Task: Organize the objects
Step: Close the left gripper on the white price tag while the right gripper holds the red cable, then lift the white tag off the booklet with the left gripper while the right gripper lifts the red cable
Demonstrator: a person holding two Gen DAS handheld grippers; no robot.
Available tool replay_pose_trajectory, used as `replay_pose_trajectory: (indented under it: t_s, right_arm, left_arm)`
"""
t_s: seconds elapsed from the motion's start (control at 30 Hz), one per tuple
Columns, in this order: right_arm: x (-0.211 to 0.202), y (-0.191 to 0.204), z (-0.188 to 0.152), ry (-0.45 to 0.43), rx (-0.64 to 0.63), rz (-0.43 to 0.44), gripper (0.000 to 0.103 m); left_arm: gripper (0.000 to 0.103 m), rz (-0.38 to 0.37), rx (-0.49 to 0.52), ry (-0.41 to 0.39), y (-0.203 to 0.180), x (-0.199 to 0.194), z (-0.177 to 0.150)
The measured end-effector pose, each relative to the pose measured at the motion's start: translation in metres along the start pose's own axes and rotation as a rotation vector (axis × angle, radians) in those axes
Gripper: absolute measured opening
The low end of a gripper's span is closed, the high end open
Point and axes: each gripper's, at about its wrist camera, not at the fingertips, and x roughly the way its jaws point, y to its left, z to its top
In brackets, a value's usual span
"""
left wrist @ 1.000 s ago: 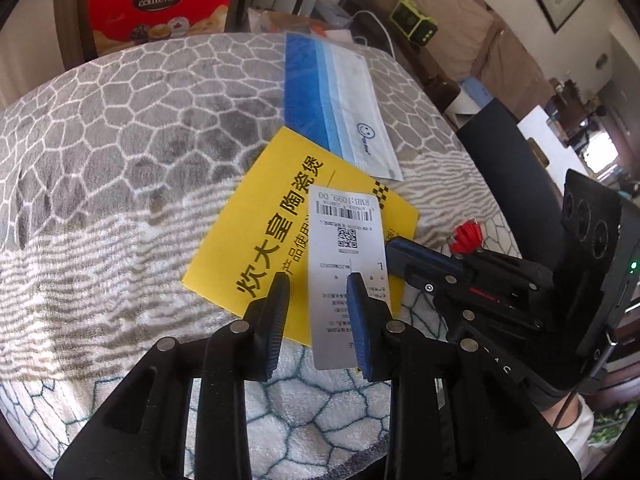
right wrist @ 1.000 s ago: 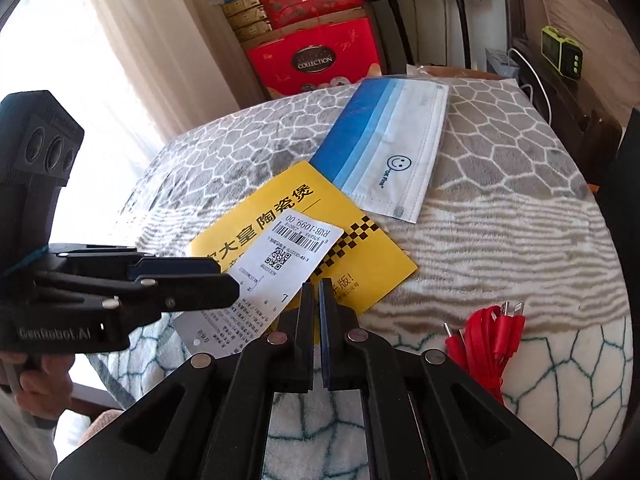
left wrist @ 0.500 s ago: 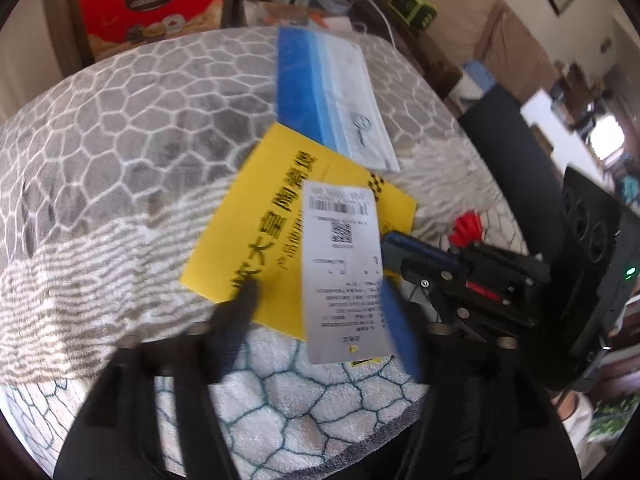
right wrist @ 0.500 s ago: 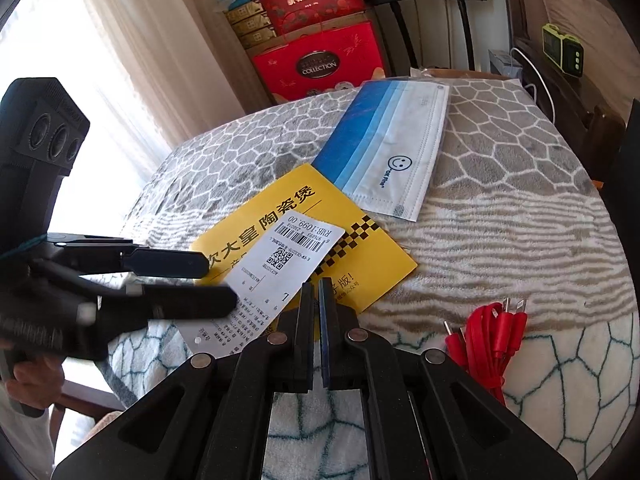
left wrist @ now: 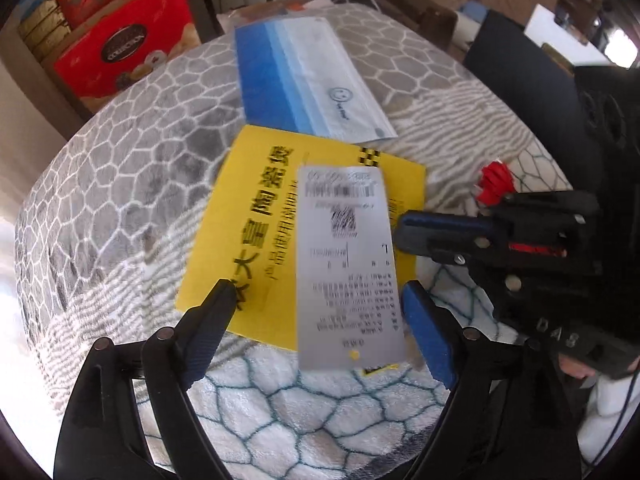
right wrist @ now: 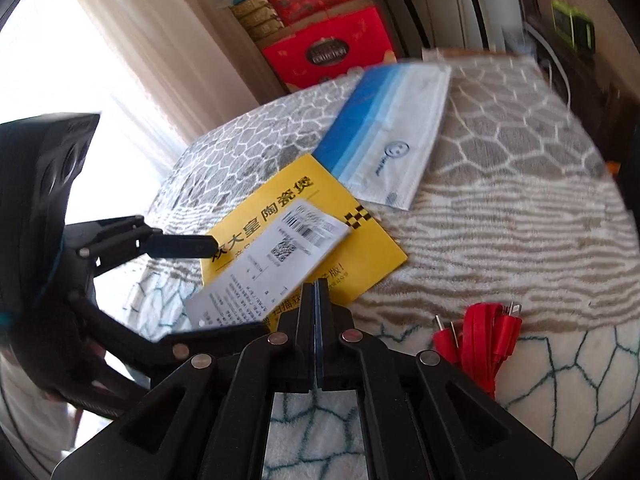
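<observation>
Two grippers sit over the yellow paper envelope, which lies on the grey and white patterned fleece blanket. I have the left gripper pointing steeply down at the envelope's near edge; its jaws have just been opening and now stand wide, one blue fingertip on each side of the white printed paper tag, neither pressing it. The tag lies on the envelope, its near end reaching past the envelope's edge. My right gripper slants down from the envelope's right side, jaws clenched tight with nothing between them, tips at the tag's long edge. Beyond the envelope lies a blue and white mask packet; right of it, a bundle of red cables.
</observation>
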Motion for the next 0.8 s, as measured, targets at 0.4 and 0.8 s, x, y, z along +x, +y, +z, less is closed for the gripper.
replay_pose_trajectory:
  t_s: [0.4,0.8]
  right_arm:
    - [0.001,-0.004,0.003,0.029,0.008,0.046,0.0]
    - [0.001,-0.003,0.003,0.028,0.001,0.047,0.0]
  left_arm:
    - [0.068,0.008,0.054,-0.001,-0.017,0.005,0.004]
    - [0.047,-0.088,0.006,0.005,-0.006,-0.006,0.003]
